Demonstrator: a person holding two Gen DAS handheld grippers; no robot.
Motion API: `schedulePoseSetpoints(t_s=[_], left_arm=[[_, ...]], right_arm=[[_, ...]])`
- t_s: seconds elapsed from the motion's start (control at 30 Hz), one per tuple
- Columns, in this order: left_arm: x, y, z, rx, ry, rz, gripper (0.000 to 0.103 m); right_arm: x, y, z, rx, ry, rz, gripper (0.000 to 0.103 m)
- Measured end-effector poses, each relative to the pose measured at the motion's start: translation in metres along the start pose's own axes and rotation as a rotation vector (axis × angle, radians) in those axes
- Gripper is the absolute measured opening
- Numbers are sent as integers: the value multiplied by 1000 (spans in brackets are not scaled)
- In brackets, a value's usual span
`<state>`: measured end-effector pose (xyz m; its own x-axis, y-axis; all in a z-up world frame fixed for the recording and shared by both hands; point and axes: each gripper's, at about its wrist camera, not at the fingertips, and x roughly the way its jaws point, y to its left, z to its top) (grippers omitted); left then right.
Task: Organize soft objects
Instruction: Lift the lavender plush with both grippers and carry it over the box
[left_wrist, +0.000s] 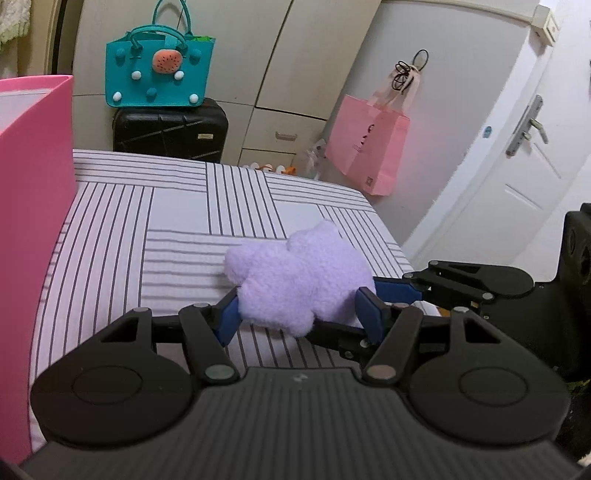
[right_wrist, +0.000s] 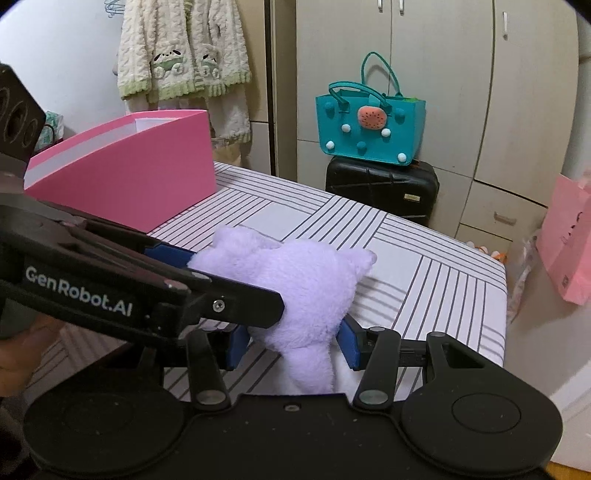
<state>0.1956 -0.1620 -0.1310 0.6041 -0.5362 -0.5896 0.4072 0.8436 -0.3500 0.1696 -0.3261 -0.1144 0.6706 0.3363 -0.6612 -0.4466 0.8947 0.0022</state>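
A lilac plush toy (left_wrist: 295, 280) is held just above the striped bed (left_wrist: 177, 221). My left gripper (left_wrist: 299, 317) is shut on its near side, blue pads pressing into the fluff. My right gripper (right_wrist: 291, 347) is shut on its lower part; the plush (right_wrist: 306, 288) bulges up between the jaws. The right gripper's blue finger (left_wrist: 395, 290) shows in the left wrist view, reaching in from the right. The left gripper (right_wrist: 177, 258) crosses the right wrist view from the left. A pink box (right_wrist: 125, 173), open on top, stands on the bed to the left.
The pink box wall (left_wrist: 33, 206) is close on my left. Past the bed's far edge stand a black suitcase (left_wrist: 170, 129) with a teal bag (left_wrist: 159, 74) on it, wardrobes, a pink paper bag (left_wrist: 369, 144) and a white door (left_wrist: 517, 155).
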Motion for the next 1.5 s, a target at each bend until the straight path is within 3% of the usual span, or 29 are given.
schedulePoseSetpoints(t_s=[0.67, 1.17, 1.5], left_arm=[[-105, -17, -40, 83, 93, -24, 61], [-207, 3, -41, 178, 74, -13, 60], [-264, 25, -31, 173, -23, -1, 60]], right_arm=[[-75, 92, -14, 7, 83, -7, 56], [-113, 162, 14, -49, 81, 128, 56], [-116, 198, 53, -157, 6, 178, 56]])
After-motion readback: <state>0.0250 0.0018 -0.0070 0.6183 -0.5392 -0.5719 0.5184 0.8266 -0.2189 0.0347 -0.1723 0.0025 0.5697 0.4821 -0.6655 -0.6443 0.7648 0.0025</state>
